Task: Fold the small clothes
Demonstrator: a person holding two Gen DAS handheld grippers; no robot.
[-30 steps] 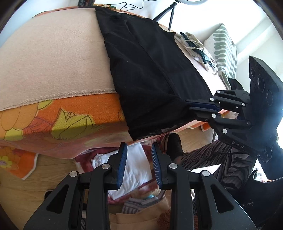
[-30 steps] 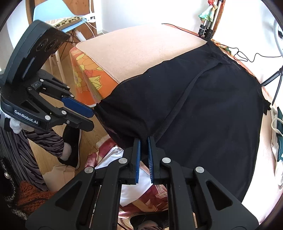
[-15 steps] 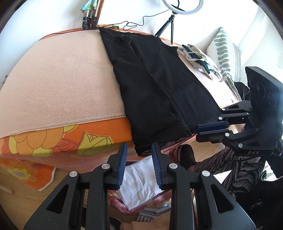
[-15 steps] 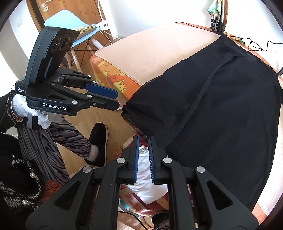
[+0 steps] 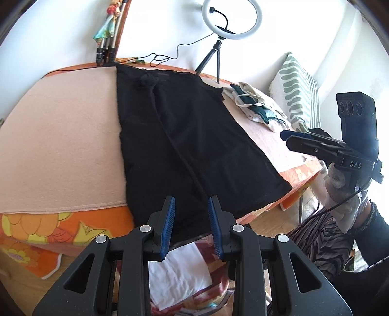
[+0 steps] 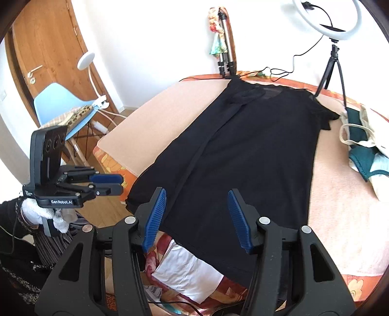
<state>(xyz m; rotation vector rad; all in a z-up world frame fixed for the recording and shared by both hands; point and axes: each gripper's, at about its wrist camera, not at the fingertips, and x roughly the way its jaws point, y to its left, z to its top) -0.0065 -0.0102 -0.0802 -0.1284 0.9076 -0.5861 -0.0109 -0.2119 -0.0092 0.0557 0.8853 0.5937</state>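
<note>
A black garment [image 5: 184, 145] lies spread flat along the bed, its near hem hanging just over the bed's front edge; it also shows in the right wrist view [image 6: 243, 155]. My left gripper [image 5: 190, 211] is open and empty, hovering just above the hem. My right gripper [image 6: 197, 206] is wide open and empty, above the hem too. The left gripper shows in the right wrist view [image 6: 107, 183] off the bed's left corner. The right gripper shows in the left wrist view [image 5: 287, 137] above the bed's right side.
The bed has a beige blanket [image 5: 58, 141] over an orange flowered sheet [image 5: 48, 231]. A pile of white and green clothes [image 6: 364, 145] lies right, near a striped pillow [image 5: 296, 90]. A ring light on a tripod [image 5: 231, 21] stands behind. Clothes [image 6: 187, 272] lie on the floor below.
Both grippers have risen from below the bed's edge to above the hem. The right gripper, shut on the hem a second ago, has let go and opened wide. The garment now lies flat.
</note>
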